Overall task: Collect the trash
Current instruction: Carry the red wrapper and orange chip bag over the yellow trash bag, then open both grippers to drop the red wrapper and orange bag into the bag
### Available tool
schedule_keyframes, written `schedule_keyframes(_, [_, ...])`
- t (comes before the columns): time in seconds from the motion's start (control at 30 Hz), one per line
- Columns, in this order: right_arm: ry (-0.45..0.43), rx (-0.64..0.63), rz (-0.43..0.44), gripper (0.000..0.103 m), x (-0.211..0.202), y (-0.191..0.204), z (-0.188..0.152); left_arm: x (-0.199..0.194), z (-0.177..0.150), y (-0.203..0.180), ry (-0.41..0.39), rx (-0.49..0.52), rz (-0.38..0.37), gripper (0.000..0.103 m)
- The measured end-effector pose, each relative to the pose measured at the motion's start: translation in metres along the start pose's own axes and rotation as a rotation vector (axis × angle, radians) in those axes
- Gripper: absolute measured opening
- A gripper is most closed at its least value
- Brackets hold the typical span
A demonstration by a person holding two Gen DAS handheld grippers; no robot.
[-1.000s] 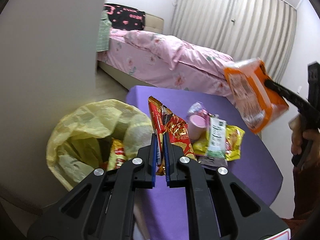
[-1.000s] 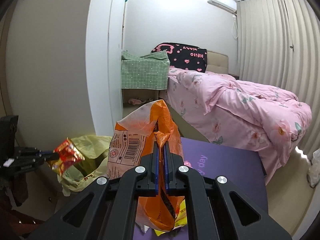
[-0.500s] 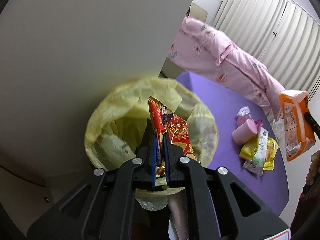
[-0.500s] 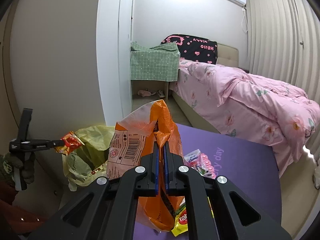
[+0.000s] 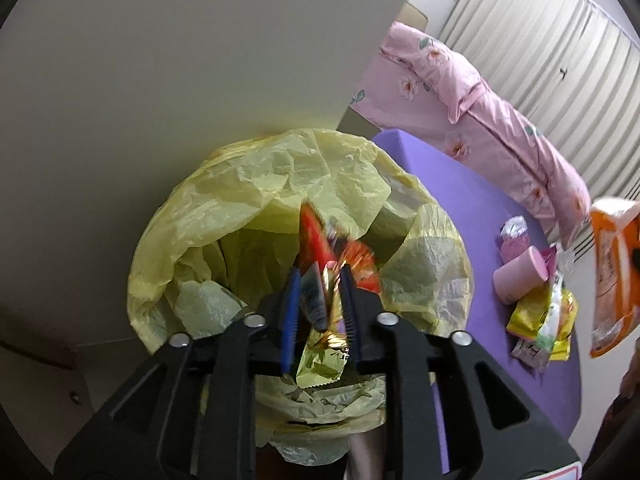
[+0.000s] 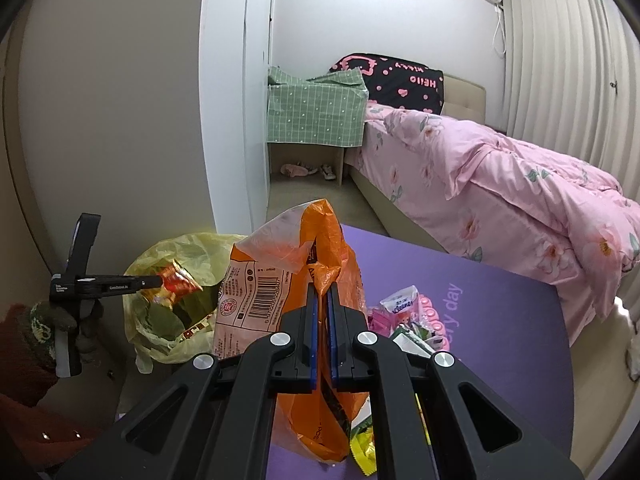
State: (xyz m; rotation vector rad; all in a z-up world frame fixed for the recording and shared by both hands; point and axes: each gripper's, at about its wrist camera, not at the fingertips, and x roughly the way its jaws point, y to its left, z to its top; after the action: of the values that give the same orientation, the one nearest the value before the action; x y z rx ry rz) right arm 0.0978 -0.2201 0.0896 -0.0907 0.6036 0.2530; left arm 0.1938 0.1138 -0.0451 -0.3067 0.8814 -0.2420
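Left gripper [image 5: 320, 276] over the open yellow bag [image 5: 280, 184], pointing down into it. Jaws just opened a little, now a narrow gap. Red wrapper [image 5: 324, 252] between the jaws, blurry, pads no longer pressing on it, its gold end hanging low by the bag's near rim. Same gripper seen from the right wrist view at far left [image 6: 154, 280], held in a gloved hand [image 6: 60, 320], red wrapper [image 6: 176, 284] at its tip above the bag [image 6: 188, 248].

Right gripper [image 6: 321, 300] with jaws tight on the orange bag [image 6: 320, 240], lifted above the purple table [image 6: 500, 320]. Barcode label on the orange bag's left side. Same orange bag at the right edge of the left wrist view [image 5: 612, 276].

More trash left on the table [image 5: 460, 200]: a pink cup [image 5: 520, 276] lying on its side, a yellow packet [image 5: 536, 316] just near it, small wrappers beside them. Yellow bag just left of the table. Pink bed [image 6: 500, 176] far behind, to the right.
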Motion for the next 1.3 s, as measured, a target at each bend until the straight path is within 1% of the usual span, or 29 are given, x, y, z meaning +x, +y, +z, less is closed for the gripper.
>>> schedule_keyframes(0.1, [0.004,0.004,0.016,0.006,0.008,0.005,0.004,-0.012,0.0,0.008,-0.025,-0.026,-0.008,0.028])
schedule_keyframes(0.2, [0.001,-0.005,0.039,0.006,0.018,0.018,0.01,-0.03,0.002,0.016,-0.06,-0.036,0.006,0.029])
schedule_keyframes(0.27, [-0.001,-0.011,0.07,0.006,0.027,0.03,0.016,-0.043,0.002,0.021,-0.087,-0.036,0.036,0.03])
schedule_keyframes(0.37, [0.012,-0.022,0.145,0.006,0.05,0.055,0.025,-0.057,0.0,0.031,-0.112,-0.043,0.061,0.03])
schedule_keyframes(0.47, [0.06,-0.041,0.239,0.006,0.085,0.087,0.028,-0.067,-0.003,0.037,-0.124,-0.059,0.053,0.03])
schedule_keyframes(0.57, [0.164,-0.047,0.331,0.006,0.134,0.122,0.021,-0.073,-0.007,0.042,-0.142,-0.065,0.054,0.03])
schedule_keyframes(0.6, [0.193,-0.048,0.345,0.006,0.15,0.132,0.018,-0.075,-0.009,0.044,-0.146,-0.065,0.055,0.03])
schedule_keyframes(0.67, [0.224,-0.053,0.337,0.006,0.174,0.145,0.015,-0.077,-0.014,0.047,-0.152,-0.059,0.06,0.03])
schedule_keyframes(0.7, [0.23,-0.058,0.31,0.006,0.191,0.152,0.014,-0.077,-0.015,0.047,-0.152,-0.056,0.063,0.03])
schedule_keyframes(0.77, [0.203,-0.047,0.22,0.006,0.216,0.156,0.015,-0.077,-0.018,0.05,-0.152,-0.053,0.069,0.03])
schedule_keyframes(0.83, [0.19,-0.032,0.154,0.006,0.231,0.158,0.014,-0.076,-0.021,0.053,-0.151,-0.056,0.072,0.03])
schedule_keyframes(0.87, [0.196,-0.032,0.146,0.006,0.236,0.159,0.012,-0.076,-0.022,0.055,-0.15,-0.058,0.073,0.03])
schedule_keyframes(0.93, [0.257,-0.053,0.192,0.006,0.245,0.169,0.001,-0.075,-0.024,0.058,-0.147,-0.063,0.069,0.03])
schedule_keyframes(1.0, [0.312,-0.114,0.225,0.006,0.247,0.186,-0.017,-0.073,-0.024,0.061,-0.146,-0.069,0.072,0.03])
schedule_keyframes(1.1, [0.356,-0.132,0.255,0.006,0.248,0.195,-0.031,-0.07,-0.024,0.062,-0.141,-0.077,0.07,0.03])
schedule_keyframes(1.17, [0.366,-0.121,0.259,0.006,0.247,0.193,-0.032,-0.069,-0.023,0.059,-0.139,-0.072,0.071,0.03])
schedule_keyframes(1.23, [0.35,-0.11,0.271,0.006,0.242,0.187,-0.027,-0.069,-0.02,0.056,-0.148,-0.062,0.075,0.031])
schedule_keyframes(1.27, [0.358,-0.105,0.276,0.007,0.241,0.184,-0.025,-0.07,-0.02,0.056,-0.154,-0.059,0.076,0.034])
schedule_keyframes(1.3, [0.359,-0.1,0.277,0.011,0.239,0.181,-0.024,-0.073,-0.02,0.055,-0.162,-0.06,0.075,0.037])
